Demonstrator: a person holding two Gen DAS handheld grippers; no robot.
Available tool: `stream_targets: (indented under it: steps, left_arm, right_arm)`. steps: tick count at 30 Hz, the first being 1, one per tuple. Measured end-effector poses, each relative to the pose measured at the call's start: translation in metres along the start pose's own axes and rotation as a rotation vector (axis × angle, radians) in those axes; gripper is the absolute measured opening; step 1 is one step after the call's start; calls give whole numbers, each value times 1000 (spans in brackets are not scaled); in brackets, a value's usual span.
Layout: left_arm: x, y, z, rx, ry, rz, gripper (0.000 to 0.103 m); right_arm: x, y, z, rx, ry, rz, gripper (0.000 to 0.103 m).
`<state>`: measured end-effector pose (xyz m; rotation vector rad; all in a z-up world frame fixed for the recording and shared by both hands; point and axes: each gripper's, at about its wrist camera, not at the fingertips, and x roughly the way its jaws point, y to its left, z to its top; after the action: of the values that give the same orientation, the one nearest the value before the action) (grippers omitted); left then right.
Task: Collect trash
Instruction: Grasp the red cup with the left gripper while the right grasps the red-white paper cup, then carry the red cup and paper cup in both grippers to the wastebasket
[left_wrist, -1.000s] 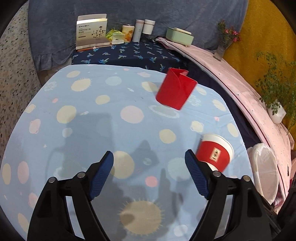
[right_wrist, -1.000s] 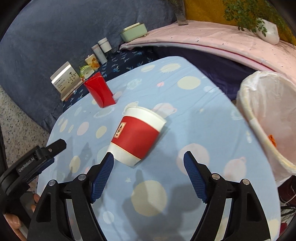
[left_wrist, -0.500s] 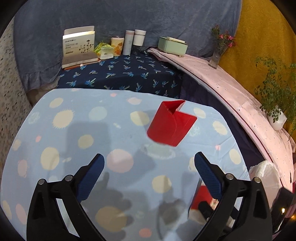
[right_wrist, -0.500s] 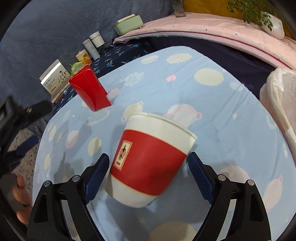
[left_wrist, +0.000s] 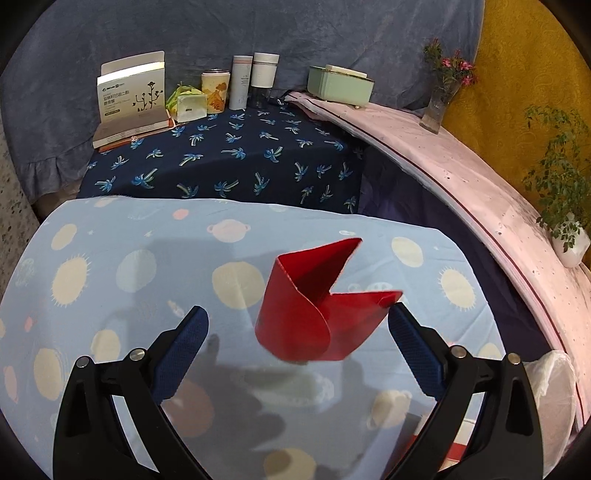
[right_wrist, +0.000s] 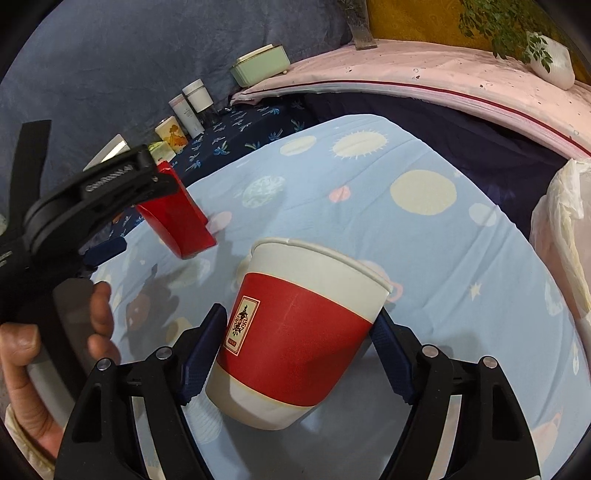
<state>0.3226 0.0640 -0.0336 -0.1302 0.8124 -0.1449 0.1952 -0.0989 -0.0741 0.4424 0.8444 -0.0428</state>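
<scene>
A red open-topped carton (left_wrist: 295, 321) stands on the blue spotted tablecloth (left_wrist: 110, 266). My left gripper (left_wrist: 295, 317) is wide open around it, and its right fingertip (left_wrist: 397, 317) is close to the carton's corner. In the right wrist view the carton (right_wrist: 181, 225) shows beside that gripper's black body. A red-and-white paper cup (right_wrist: 295, 332) lies tilted between the fingers of my right gripper (right_wrist: 299, 325). Its jaws are closing, and both pads touch the cup's sides.
A white trash bag (right_wrist: 557, 229) hangs open at the table's right edge. Behind, on a dark palm-print cloth (left_wrist: 229, 158), stand a printed box (left_wrist: 129, 96), bottles (left_wrist: 255, 81) and a green case (left_wrist: 340, 86). A person's hand (right_wrist: 22, 354) holds the left gripper's handle.
My left gripper moved forward and opened wider; the carton now sits between its fingers. The right gripper advanced until the cup sits between its fingers, and its jaws have narrowed onto it.
</scene>
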Motion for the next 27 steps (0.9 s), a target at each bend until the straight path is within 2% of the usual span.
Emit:
stream_targets:
  steps: [2,4,6,9,15,27]
  left_arm:
    - [6,-2,1,8,-4,0,90]
    - [10,-3,1,17,-4,-21,75]
    - [15,-5,1,27,12,-53,48]
    - [15,-6,-1,33,10,-70,33]
    - [5,-11,-10,49,20,-82,26]
    - [-51,-26,-45,61,44,-102,26]
  right_arm:
    - [2,-1,3,2,-1,9,74]
    - [4,-1,3,-1,-3,13,74]
    - [5,0,4,-3,-6,17,74]
    - [5,1,4,-6,-8,24,74]
    - [-2,-1,4,1,-16,33,74]
    - [-53,-9,-3,24,-64,26,74]
